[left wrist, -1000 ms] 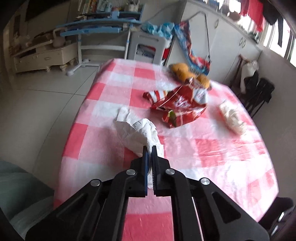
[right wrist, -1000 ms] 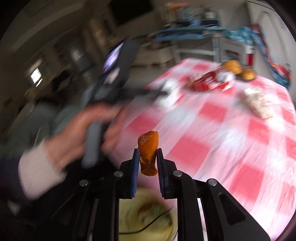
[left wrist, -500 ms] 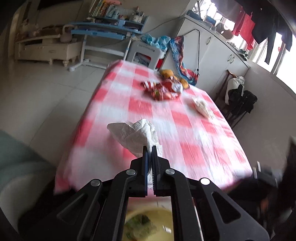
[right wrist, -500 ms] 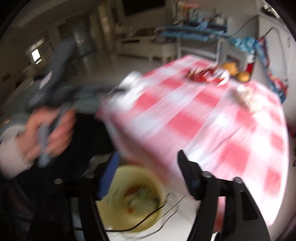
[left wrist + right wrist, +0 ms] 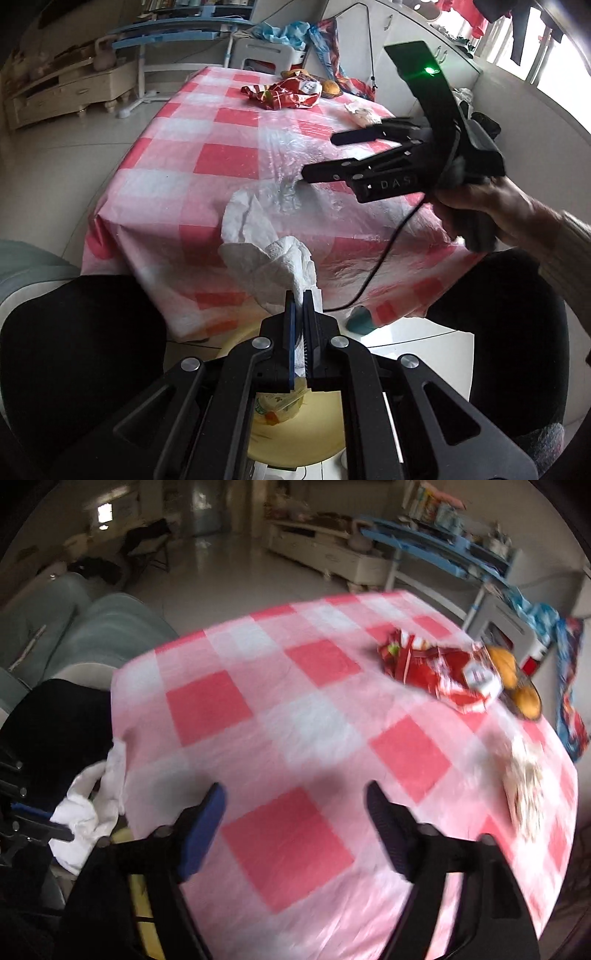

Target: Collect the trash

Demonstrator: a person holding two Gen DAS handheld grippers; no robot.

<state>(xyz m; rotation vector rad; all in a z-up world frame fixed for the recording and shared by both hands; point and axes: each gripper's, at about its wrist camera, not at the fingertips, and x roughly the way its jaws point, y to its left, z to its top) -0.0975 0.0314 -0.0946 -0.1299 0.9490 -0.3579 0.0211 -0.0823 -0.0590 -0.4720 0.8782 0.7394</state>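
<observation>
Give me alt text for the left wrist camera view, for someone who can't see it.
The left gripper, jaws shut on a crumpled white paper towel, hangs over a yellow bin at the near edge of a red-checked table. The right gripper, held in a hand, reaches over the table with jaws opening and empty.

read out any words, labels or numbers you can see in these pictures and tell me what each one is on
"DAS": pale letters on the black body of the right claw, as seen from the left wrist camera; more letters may be hidden behind the cable.
Red snack wrapper: white print and a white label, too small and blurred to read in either view.
Books on the far shelf: spines too blurred to read.
Nothing else legible.
</observation>
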